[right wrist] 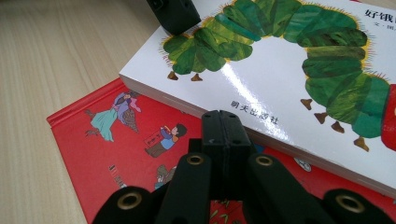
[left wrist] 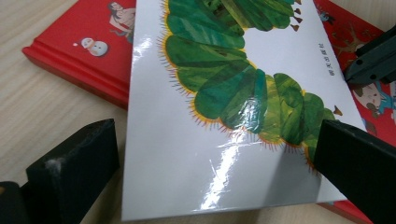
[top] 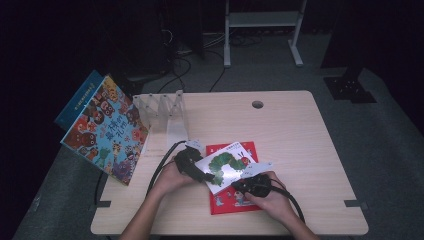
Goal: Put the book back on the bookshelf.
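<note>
**On the bench: caterpillar book straddled**

Over the pale wooden bench, a glossy white caterpillar picture book lies on a red hardcover book. Left tool gapes astride it, ready to grip. Right tool, clamped empty, braces its edge.

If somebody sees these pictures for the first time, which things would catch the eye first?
First, the white caterpillar book near the table's front edge, lying askew on a red book. The left gripper stands open around its corner, and the right gripper is shut at its edge. At the table's left, a colourful picture book leans tilted beside a clear rack.
</note>
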### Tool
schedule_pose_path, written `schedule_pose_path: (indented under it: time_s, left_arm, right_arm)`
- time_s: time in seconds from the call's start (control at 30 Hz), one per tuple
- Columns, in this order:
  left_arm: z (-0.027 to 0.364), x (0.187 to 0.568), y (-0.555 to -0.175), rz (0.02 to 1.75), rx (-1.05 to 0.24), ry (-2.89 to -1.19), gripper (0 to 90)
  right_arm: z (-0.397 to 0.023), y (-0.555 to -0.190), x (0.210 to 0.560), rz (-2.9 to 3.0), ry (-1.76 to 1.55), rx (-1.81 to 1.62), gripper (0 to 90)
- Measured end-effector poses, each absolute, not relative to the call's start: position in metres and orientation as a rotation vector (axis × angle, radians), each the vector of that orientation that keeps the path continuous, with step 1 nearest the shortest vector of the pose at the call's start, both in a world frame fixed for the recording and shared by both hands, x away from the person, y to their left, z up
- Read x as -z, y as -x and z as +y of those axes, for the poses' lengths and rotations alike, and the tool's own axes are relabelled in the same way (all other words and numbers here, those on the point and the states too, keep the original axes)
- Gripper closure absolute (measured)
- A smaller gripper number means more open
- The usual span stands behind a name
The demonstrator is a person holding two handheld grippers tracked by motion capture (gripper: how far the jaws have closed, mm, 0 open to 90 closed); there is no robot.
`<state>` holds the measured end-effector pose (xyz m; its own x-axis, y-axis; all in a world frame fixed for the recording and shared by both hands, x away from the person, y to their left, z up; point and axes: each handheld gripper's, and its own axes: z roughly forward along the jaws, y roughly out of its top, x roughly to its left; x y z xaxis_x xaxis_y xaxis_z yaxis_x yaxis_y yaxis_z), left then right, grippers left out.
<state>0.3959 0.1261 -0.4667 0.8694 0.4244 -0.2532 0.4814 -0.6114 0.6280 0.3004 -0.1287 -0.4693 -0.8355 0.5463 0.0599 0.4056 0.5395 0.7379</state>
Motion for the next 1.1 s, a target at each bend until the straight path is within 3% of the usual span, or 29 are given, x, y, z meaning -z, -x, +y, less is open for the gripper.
schedule_pose_path:
  time_s: [0.67,1.1]
  left_arm:
    - [0.122,0.463,-0.396,0.703,0.137,-2.327,0.0]
    - [0.129,0.434,-0.388,0.674,0.079,-2.241,0.0]
  right_arm:
    - [-0.125,-0.298,0.470,2.564,-0.832,-1.157,89.3]
    - [-0.123,-0.300,0.470,2.556,-0.851,-1.162,89.3]
